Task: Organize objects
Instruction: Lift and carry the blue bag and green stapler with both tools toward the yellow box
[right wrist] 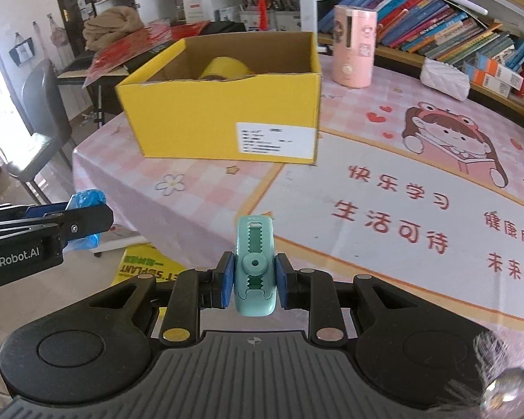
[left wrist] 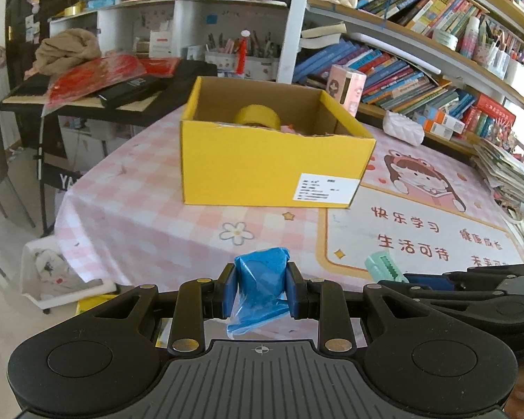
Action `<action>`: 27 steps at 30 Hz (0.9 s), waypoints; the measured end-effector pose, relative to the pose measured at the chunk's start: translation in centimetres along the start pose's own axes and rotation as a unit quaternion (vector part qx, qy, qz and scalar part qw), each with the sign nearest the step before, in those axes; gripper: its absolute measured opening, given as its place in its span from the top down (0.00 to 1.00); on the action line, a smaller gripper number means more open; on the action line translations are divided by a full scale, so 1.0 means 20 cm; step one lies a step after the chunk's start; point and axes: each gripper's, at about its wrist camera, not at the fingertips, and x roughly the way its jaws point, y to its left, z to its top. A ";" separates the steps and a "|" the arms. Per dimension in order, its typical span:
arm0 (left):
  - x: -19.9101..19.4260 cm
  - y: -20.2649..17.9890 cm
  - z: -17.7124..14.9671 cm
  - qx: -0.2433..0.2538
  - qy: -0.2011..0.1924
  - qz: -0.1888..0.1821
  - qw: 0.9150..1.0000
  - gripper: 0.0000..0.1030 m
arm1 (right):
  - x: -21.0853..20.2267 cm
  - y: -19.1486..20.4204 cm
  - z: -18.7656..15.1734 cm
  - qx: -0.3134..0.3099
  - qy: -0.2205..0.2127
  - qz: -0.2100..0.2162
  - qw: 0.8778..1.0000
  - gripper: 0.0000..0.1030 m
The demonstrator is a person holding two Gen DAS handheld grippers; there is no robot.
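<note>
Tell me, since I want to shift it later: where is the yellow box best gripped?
Grip the yellow box by one thin upright side wall at its open top rim, coming from above. Its body is far wider than the jaws, and both grippers are already full.

Open box (left wrist: 272, 171) at centre frame, standing on the worktop (left wrist: 150, 216); a tape roll (left wrist: 258, 116) lies inside it. Dispenser (right wrist: 354, 47) stands behind the box, toward the upper right, with a padded pouch (right wrist: 444, 77) further right on the worktop. Bookshelves (left wrist: 419, 70) fill the upper right. A keyboard stand (left wrist: 87, 97) sits beyond the worktop's edge, upper left; a bin (left wrist: 52, 276) rests on the floor, lower left.
</note>
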 end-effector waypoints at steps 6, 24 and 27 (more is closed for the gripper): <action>-0.04 0.05 0.00 -0.002 -0.010 0.002 1.000 0.74 | 0.00 0.09 0.02 -0.010 -0.003 0.006 1.000 0.78; 0.08 0.08 0.18 0.000 -0.030 0.003 1.000 0.74 | 0.06 0.07 0.22 -0.029 -0.026 -0.001 0.999 0.78; 0.12 0.07 0.25 -0.003 -0.036 0.004 0.999 0.74 | 0.08 0.05 0.30 -0.028 -0.037 0.002 0.999 0.78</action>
